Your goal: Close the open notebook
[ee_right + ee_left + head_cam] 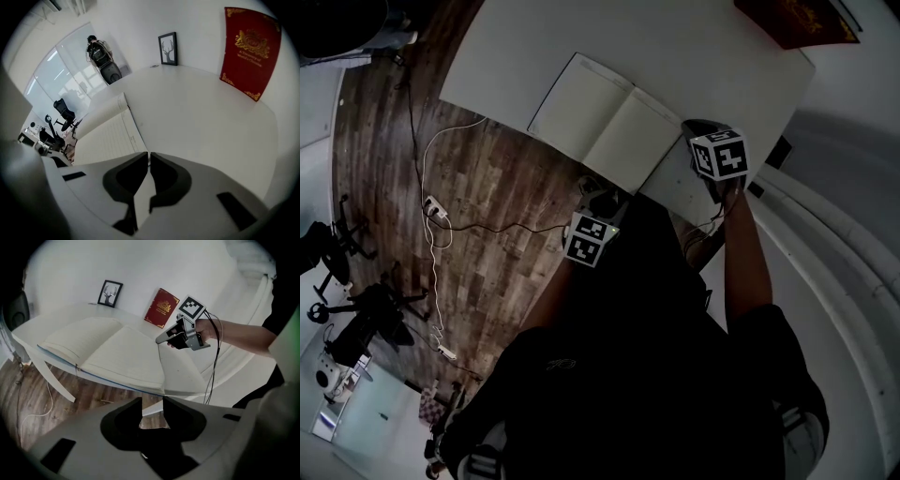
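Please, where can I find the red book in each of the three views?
Head view: red book at the top right, partly cut off.
Left gripper view: red book just above centre.
Right gripper view: red book at upper right.
Shared landmark: the open notebook, in all three.

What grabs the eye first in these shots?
The open notebook lying flat at the near edge of the white table, with the right gripper shut on its right-hand edge. The left gripper hangs open and empty just off the table's edge, and a red book with a gold crest leans against the back wall.
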{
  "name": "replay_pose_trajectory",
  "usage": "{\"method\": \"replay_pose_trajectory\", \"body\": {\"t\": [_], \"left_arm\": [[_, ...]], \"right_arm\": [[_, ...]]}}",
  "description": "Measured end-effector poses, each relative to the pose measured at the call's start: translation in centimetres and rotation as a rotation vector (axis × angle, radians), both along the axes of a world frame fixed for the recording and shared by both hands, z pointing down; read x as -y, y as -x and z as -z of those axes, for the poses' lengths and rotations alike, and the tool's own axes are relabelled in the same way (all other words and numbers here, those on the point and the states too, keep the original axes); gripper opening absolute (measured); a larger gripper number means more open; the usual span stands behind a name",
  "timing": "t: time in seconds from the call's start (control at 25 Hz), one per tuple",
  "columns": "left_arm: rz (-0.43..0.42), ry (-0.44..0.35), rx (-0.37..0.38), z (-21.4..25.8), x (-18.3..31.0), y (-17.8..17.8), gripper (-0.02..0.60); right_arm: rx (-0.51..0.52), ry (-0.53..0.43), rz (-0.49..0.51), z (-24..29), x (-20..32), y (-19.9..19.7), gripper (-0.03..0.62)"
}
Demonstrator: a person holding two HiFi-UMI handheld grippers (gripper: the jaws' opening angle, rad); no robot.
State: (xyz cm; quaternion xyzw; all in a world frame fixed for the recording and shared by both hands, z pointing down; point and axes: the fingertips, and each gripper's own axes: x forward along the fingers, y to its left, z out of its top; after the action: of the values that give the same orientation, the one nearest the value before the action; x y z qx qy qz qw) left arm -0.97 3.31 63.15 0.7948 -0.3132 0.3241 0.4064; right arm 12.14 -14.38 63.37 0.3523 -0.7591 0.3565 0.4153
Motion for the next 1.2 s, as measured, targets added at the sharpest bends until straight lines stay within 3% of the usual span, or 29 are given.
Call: {"method": "replay_pose_trajectory", "body": {"t": [0.16, 0.36, 0.4, 0.48, 0.64, 1.2], "left_arm": [[0.115, 0.1, -0.186, -0.9, -0.6, -2.1, 0.187], [0.296, 0.151, -0.367, -0.9, 1.1, -2.6, 0.187], [0.315, 0.155, -0.379, -1.0, 1.3, -2.6, 0.184], [0.334, 0.151, -0.384, -1.1, 1.5, -2.5, 0.1], [0.313, 0.11, -0.381, -0.3, 1.5, -2.2, 0.047], [0.239, -0.057, -0.446, 7.2, 4.2, -2.6, 0.021]], "right_arm": [[0.013, -0.041, -0.047, 0.1, 0.0, -0.3, 0.035], [0.027, -0.133, -0.107, 1.1, 0.1, -0.7, 0.035], [0.029, -0.156, -0.121, 1.5, 0.1, -0.9, 0.035], [0.039, -0.193, -0.141, 2.4, -0.2, -1.0, 0.035], [0.058, -0.23, -0.159, 3.7, -1.0, -0.9, 0.035], [0.128, -0.356, -0.218, 8.7, -1.5, -1.1, 0.035]]}}
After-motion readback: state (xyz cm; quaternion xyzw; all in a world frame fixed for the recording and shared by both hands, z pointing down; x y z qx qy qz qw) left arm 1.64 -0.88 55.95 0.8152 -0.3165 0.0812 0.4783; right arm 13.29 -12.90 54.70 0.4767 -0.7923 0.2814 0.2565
